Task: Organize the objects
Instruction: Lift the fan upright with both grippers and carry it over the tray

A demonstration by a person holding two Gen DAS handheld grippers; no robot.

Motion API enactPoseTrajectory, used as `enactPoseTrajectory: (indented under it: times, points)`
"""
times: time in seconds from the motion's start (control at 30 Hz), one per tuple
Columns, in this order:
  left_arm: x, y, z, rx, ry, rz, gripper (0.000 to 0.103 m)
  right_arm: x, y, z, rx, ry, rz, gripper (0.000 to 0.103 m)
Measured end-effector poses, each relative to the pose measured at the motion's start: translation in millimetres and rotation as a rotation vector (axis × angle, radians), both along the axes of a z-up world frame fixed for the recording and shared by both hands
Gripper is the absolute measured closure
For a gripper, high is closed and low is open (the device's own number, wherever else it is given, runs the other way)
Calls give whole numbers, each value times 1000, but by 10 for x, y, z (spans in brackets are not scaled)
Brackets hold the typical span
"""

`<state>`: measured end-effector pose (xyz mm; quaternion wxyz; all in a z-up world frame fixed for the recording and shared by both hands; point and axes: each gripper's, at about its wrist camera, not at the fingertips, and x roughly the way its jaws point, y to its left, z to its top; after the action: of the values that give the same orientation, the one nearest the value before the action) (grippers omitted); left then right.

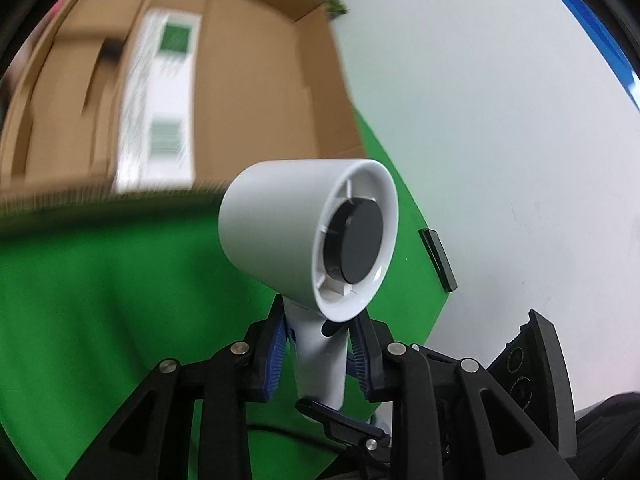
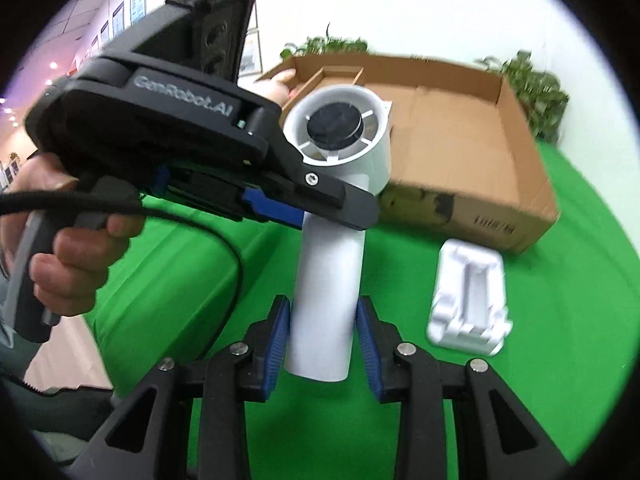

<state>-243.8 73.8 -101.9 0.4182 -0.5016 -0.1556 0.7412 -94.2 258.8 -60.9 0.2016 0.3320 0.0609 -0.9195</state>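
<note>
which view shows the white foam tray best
The right wrist view: the white foam tray lies whole and unobstructed on the green cloth beside the cardboard box. The left wrist view doesn't show it.

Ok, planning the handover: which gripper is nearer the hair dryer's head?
Left. The left gripper clamps the handle just under the hair dryer's head; the right gripper flanks the handle's bottom end.

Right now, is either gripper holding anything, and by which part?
The left gripper clamps the white hair dryer on its handle just below the head. The right gripper brackets the handle's lower end; contact is unclear.
</note>
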Motion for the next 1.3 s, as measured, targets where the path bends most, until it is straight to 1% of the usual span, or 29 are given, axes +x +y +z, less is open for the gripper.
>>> enactPoseTrajectory:
  times: [0.03, 0.13, 0.23, 0.33, 0.37, 0.4, 0.43, 0.47, 0.5, 0.53, 0.57, 0.6, 0.63, 0.67, 0.73, 0.8, 0.87, 0.93, 1.0, 1.03, 1.1, 1.17, 1.23, 1.3]
  points:
    - [-16, 51, 120, -19, 44, -7, 77, -13, 7, 38, -3, 14, -8, 71]
    - [-68, 150, 373, -51, 131, -20, 77, -116, -12, 176, 5, 74, -28, 71]
    - [-165, 228, 626, -70, 204, -27, 77, -210, 53, 341, -14, 121, -43, 71]
    - [-284, 265, 855, -80, 259, -29, 77, -333, 77, 496, -22, 161, -48, 71]
    - [-312, 289, 919, -82, 274, -28, 77, -361, 82, 553, -25, 171, -48, 71]
    - [-394, 215, 1005, -83, 289, -28, 77, -411, 77, 603, -27, 182, -52, 71]
    - [-357, 216, 1081, -86, 308, -28, 77, -454, 80, 655, -36, 191, -56, 71]
    - [-269, 119, 1124, -91, 325, -31, 77, -492, 87, 691, -48, 193, -52, 71]
    - [-240, 171, 1166, -96, 341, -34, 77, -535, 99, 732, -62, 194, -48, 71]
    - [-292, 273, 1250, -101, 353, -37, 77, -592, 115, 775, -75, 197, -53, 71]
    - [-136, 298, 1371, -109, 366, -40, 77, -608, 125, 808, -88, 193, -46, 71]
    - [-155, 319, 1431, -114, 377, -43, 77, -671, 140, 847, -105, 189, -51, 71]
    - [-232, 342, 1467, -118, 385, -46, 77, -720, 152, 864, -114, 186, -56, 71]
    - [-195, 312, 1557, -118, 387, -47, 77, -764, 160, 872, -118, 184, -57, 71]
    - [-271, 323, 1620, -122, 380, -47, 77, -879, 174, 877, -130, 163, -64, 71]
    - [-342, 341, 1581, -130, 373, -50, 77, -984, 171, 851, -151, 123, -57, 71]
    - [-462, 343, 1521, -135, 346, -46, 77, -1119, 174, 825, -172, 74, -33, 71]
    - [-637, 333, 1399, -141, 316, -42, 77, -1253, 161, 758, -187, 28, -28, 71]
    - [-828, 326, 1222, -146, 286, -41, 77, -1377, 133, 672, -190, -15, -27, 71]
    - [-945, 327, 1102, -151, 266, -41, 77, -1375, 111, 627, -187, -30, -28, 71]
    - [-1124, 328, 903, -172, 220, -36, 77, -1443, 89, 530, -191, -70, -28, 71]
    - [-1296, 336, 687, -191, 194, -29, 77, -1570, 71, 403, -198, -122, -26, 71]
    - [-1430, 328, 523, -203, 153, -18, 77, -1646, 53, 291, -201, -170, -23, 71]
    - [-1534, 311, 389, -203, 111, -6, 77, -1691, 35, 209, -196, -197, -22, 71]
